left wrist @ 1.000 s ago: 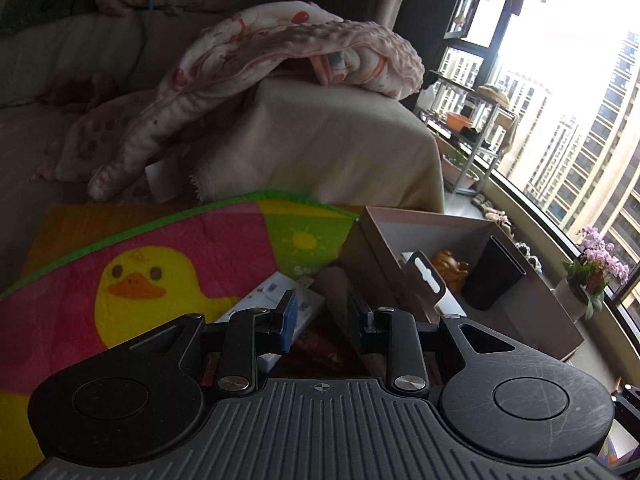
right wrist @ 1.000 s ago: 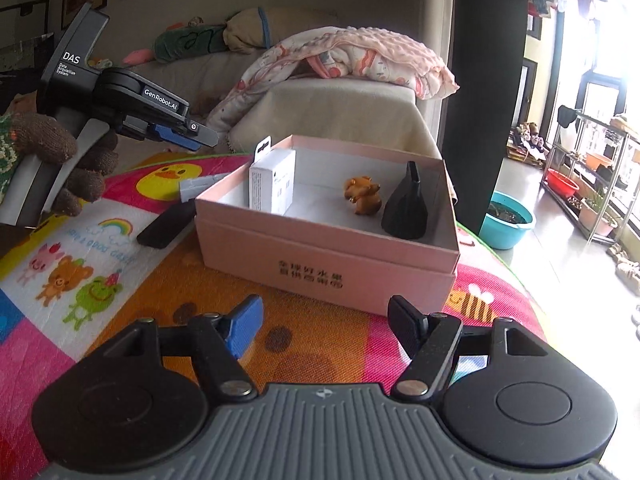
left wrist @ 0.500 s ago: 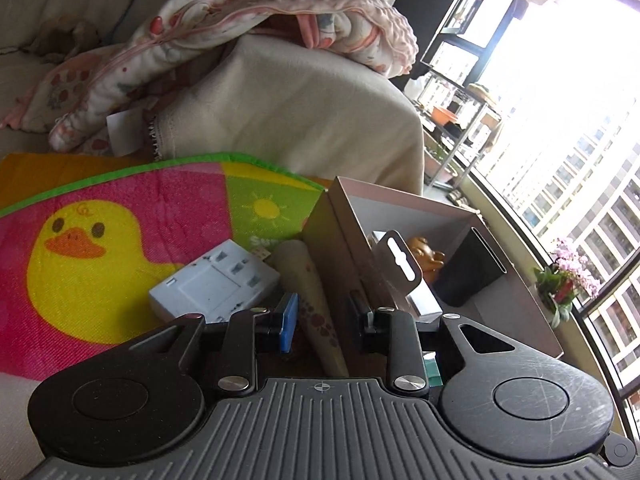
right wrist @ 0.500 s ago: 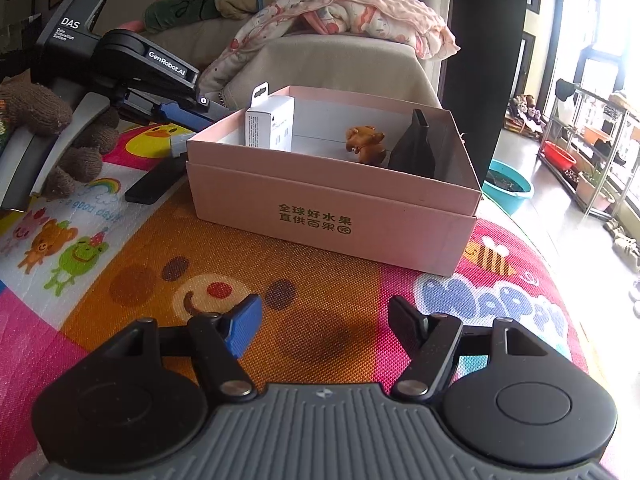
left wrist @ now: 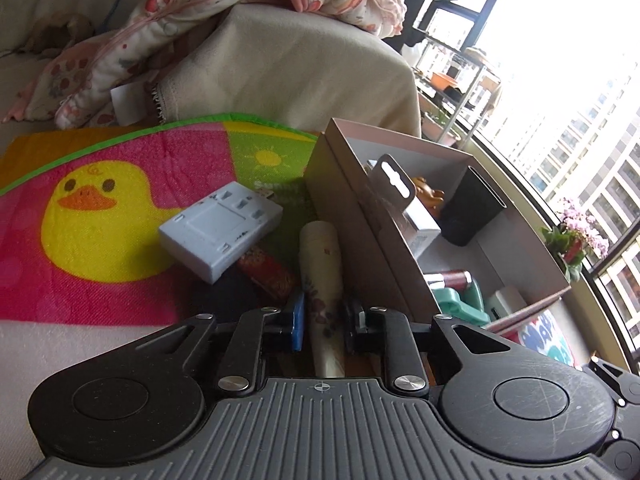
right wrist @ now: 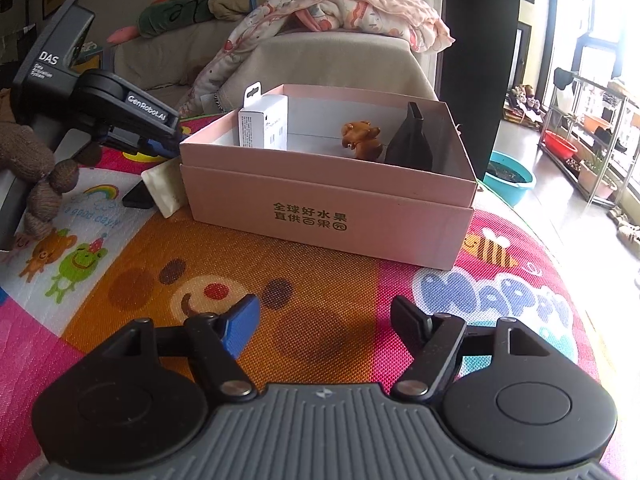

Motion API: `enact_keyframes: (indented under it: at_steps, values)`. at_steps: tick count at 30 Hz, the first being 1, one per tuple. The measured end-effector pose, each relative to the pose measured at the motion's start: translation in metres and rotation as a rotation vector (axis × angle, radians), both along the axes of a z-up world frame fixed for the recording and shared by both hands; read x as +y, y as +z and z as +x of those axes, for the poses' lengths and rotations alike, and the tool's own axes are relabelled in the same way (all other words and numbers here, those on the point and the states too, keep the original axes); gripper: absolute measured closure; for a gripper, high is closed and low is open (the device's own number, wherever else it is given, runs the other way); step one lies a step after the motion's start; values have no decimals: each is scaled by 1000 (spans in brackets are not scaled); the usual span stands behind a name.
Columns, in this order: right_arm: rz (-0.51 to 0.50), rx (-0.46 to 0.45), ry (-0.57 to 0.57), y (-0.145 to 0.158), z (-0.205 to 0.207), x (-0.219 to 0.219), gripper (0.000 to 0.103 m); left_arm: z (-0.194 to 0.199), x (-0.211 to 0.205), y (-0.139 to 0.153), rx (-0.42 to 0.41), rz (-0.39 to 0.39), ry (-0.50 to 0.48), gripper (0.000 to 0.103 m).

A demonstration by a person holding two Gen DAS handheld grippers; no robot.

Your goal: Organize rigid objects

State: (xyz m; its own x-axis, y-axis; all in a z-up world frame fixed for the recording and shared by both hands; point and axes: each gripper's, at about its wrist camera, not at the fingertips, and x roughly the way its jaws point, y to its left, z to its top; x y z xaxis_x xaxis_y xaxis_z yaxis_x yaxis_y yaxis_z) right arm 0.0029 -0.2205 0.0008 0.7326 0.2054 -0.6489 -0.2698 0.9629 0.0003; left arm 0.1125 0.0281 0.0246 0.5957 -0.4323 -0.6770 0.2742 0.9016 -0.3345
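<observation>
Pink box (right wrist: 328,204) on colourful play mat (right wrist: 320,304), sofa (right wrist: 332,60) behind

My left gripper (left wrist: 322,322) is reaching low and forward, its fingers (left wrist: 297,320) sitting close together on either side of a slim tube (left wrist: 322,268) without clearly pressing it. My right gripper (right wrist: 325,318) is hovering level, its fingers (right wrist: 242,320) spread wide apart, holding nothing.

pink box (right wrist: 328,200) front: "全球好水果 / 直供百果园"; left gripper (right wrist: 120,116) body: "DAS", "GenRobot.AI"; play mat (right wrist: 500,300): "HAPPY", plus "a good day" by the rainbow
</observation>
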Motion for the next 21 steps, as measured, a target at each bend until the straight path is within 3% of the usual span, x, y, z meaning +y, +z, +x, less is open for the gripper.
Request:
enact_keyframes:
  at_steps: [9,17,18,21]
  values:
    - [-9,-3,-1,0,-1,1,30,-67,8,3,50,17,-123,80]
    - [-15,-4,-7,0,-1,2,28,-103,-18,-2,11,182,-264,71]
    - [-15,-3,-8,0,-1,2,28,-104,-20,-1,-1,184,-295,71]
    - [-15,-3,-9,0,-1,2,28,-102,-14,13,-35,90,-313,70]
